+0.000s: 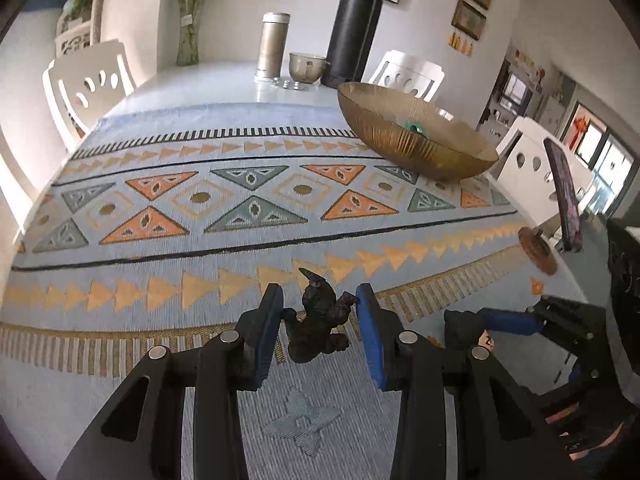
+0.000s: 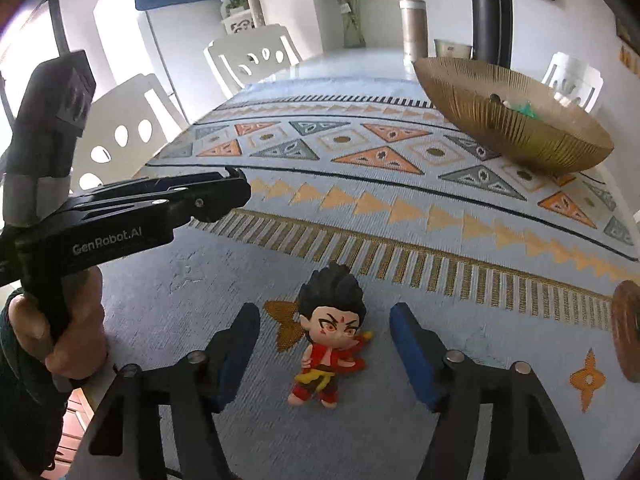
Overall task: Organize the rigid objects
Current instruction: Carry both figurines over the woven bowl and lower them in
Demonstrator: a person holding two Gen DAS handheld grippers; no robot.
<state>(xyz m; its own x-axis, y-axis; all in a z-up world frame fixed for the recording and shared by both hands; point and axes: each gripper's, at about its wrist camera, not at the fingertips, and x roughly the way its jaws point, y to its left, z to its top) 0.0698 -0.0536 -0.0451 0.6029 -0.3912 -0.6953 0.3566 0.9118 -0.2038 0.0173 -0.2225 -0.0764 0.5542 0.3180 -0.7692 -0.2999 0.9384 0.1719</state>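
Two views here. Left wrist first: the left gripper [image 1: 320, 316] is clamped on a small dark figurine [image 1: 318, 320], held up over the patterned tablecloth [image 1: 160, 300], and the gold bowl [image 1: 412, 136] sits further back on the right. Right wrist: the right gripper [image 2: 324, 340] has its jaws apart, with a red-robed, black-haired figure [image 2: 330, 336] standing on the cloth between the pads, neither pad touching it.
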